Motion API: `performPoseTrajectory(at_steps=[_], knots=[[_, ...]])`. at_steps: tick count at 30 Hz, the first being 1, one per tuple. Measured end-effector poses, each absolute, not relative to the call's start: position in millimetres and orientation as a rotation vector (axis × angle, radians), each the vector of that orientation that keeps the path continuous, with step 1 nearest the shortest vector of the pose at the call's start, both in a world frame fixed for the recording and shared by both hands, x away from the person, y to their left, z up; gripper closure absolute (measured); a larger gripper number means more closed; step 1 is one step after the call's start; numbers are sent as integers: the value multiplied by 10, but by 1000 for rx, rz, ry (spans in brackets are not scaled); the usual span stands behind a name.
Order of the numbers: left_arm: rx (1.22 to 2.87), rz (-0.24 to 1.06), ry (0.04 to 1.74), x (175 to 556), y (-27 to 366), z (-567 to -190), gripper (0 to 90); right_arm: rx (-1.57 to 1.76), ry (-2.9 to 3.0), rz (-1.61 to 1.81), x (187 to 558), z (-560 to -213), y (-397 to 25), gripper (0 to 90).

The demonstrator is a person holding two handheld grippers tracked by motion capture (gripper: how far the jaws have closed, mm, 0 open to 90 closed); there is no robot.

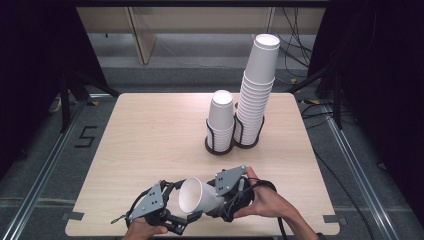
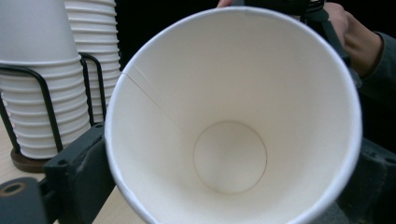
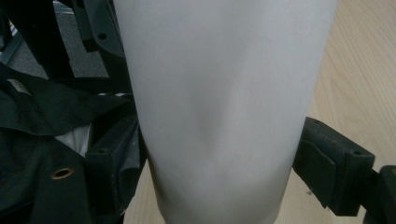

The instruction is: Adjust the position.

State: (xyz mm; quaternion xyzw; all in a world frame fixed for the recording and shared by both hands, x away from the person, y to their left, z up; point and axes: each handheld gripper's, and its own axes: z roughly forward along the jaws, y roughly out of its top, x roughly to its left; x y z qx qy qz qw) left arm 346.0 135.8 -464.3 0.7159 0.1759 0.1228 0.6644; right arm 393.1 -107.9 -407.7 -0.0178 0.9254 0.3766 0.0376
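A white paper cup [image 1: 200, 196] lies on its side in the air just above the table's front edge, its open mouth toward my left gripper [image 1: 187, 210]. My right gripper [image 1: 216, 197] is shut on the cup's body; in the right gripper view its black jaws press both sides of the cup wall [image 3: 219, 93], which shows a slight dent. The left gripper view looks straight into the cup [image 2: 229, 158]. My left gripper [image 2: 224, 186] is open, one jaw on each side of the round, unsqueezed rim.
Two stacks of white cups stand in a black wire holder [image 1: 220, 147] at the table's middle back: a short stack [image 1: 221, 120] and a tall leaning stack [image 1: 257, 95]. Bare wood table [image 1: 150, 135] lies to the left. Cables lie on the floor beyond.
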Motion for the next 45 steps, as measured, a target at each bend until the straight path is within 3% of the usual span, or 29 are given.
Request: performPoseTrajectory(at_steps=[23,26,38,45], knots=[[1621,280,436,3473,1414,-4593,109,98,2862,1229,3962,-4236,-1021,182],[1624,284,435,3466,1401,-4593,110,85,2869,1210,3960,-4275,-999,225],[1574,258,467,3463,1351,-4613,78,101,2843,1329,3918,-4336,-914,230],[1568,250,467,3450,1334,-4620,122,119,2857,1401,3887,-4374,-837,229]])
